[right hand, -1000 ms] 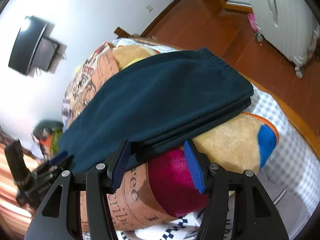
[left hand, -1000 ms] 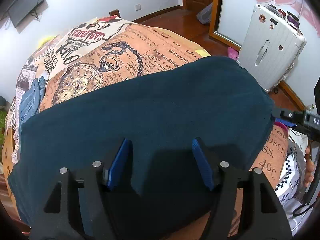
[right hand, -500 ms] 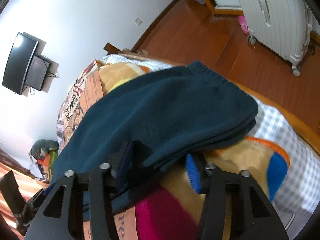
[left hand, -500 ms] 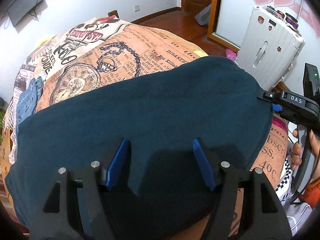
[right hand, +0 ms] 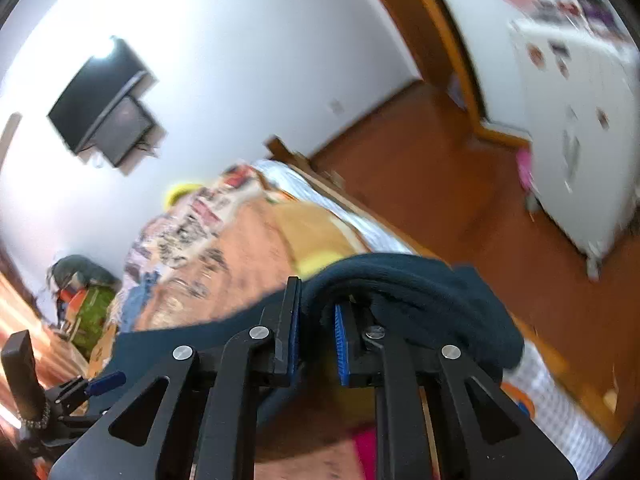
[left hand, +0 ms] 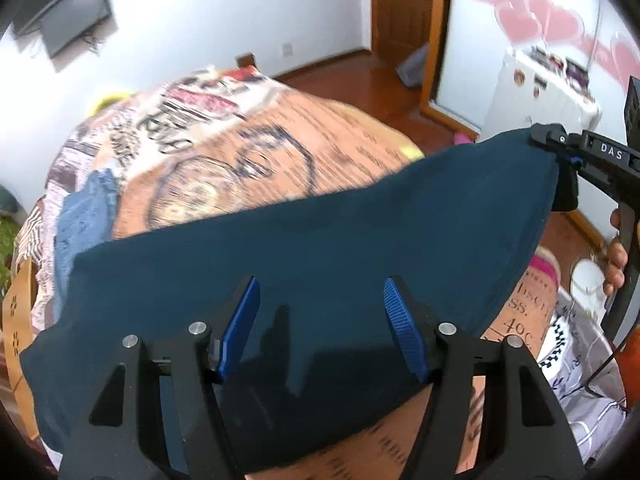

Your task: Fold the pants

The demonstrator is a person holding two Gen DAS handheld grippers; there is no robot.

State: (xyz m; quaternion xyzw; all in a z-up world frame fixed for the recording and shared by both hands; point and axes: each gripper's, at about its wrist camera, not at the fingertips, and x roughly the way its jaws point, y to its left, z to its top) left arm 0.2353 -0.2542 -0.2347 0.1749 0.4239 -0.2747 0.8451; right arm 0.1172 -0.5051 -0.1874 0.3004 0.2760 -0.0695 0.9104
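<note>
Dark teal pants (left hand: 320, 248) lie folded across the bed. In the left wrist view my left gripper (left hand: 320, 292) hovers over their near edge, jaws wide apart, pads pressing on nothing. At the right of that view, my right gripper (left hand: 554, 152) pinches the pants' far right end and holds it raised. In the right wrist view the right gripper (right hand: 316, 304) is shut on a bunched fold of the pants (right hand: 420, 292), which drape over its right finger. The left gripper (right hand: 100, 380) shows at the lower left.
A newspaper-print bedspread (left hand: 240, 152) covers the bed, with blue jeans (left hand: 84, 216) at its left edge. A white suitcase (right hand: 580, 140) stands on the wood floor to the right. A hand (left hand: 616, 256) grips the right tool's handle. A television (right hand: 104, 100) hangs on the wall.
My right gripper closed on the pants' end and lifted it off the bed, tilting upward. The left gripper rose a little and stayed open.
</note>
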